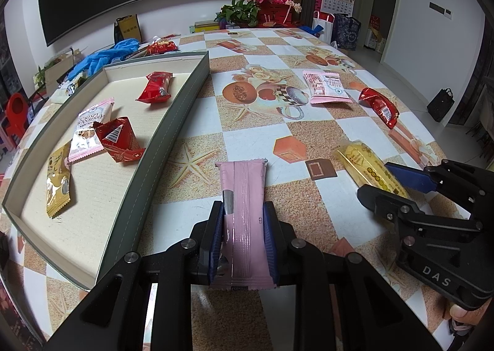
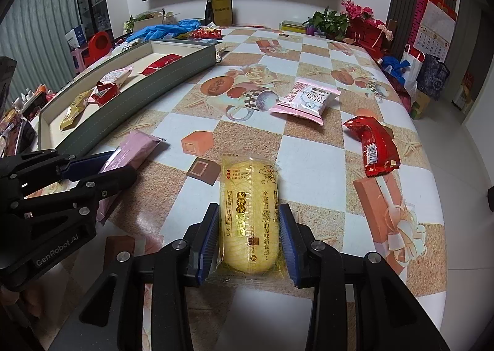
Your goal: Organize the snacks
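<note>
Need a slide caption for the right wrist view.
Right gripper straddling yellow cake packet on patterned tablecloth.

Both views are evenly and fairly dimly lit with soft indoor light. Shadows on the desk (image 1: 308, 141) are weak and short, lying close under the wrappers. Glare streaks run along the glossy pink bar wrapper (image 1: 244, 215), and a pale sheen sits on the yellow cake pack (image 2: 250, 221). Fisheye distortion bows the grey tray (image 1: 173, 134) rim and the desk's edges, and dark vignetting fills the corners. The gripper arms nearest the lens are soft, with a blurred patch below the pack.
</note>
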Demonstrator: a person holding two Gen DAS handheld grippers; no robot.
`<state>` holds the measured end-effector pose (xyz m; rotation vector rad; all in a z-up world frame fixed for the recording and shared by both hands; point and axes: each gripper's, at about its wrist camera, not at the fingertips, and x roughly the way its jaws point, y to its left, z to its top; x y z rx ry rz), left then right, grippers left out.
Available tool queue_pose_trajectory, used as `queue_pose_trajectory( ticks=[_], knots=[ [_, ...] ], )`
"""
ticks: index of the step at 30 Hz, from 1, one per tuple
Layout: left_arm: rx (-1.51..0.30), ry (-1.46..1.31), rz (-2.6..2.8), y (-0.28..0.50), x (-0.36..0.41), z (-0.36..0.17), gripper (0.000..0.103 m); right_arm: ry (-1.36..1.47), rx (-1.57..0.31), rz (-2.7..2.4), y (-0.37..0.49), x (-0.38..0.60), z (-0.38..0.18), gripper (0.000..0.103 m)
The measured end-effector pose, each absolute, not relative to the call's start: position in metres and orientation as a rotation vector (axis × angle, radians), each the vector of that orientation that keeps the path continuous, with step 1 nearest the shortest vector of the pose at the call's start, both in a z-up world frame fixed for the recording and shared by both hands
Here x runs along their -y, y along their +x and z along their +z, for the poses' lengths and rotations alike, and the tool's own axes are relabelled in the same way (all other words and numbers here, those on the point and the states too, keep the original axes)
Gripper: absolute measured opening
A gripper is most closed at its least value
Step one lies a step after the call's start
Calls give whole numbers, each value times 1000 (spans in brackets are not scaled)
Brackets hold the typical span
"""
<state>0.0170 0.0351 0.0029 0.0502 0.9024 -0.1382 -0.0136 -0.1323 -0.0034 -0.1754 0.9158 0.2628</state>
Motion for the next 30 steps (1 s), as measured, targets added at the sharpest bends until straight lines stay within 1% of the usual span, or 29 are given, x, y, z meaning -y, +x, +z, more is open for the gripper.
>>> queue_pose_trajectory(
  ticks=[19, 30],
  knots=[
    [-902, 49, -139, 17, -35, 3, 27, -164, -918, 278, -14, 133, -2, 39],
    [-903, 45, -140, 17, -36, 3, 27, -73, -955, 302, -12, 145, 1, 38]
  ],
)
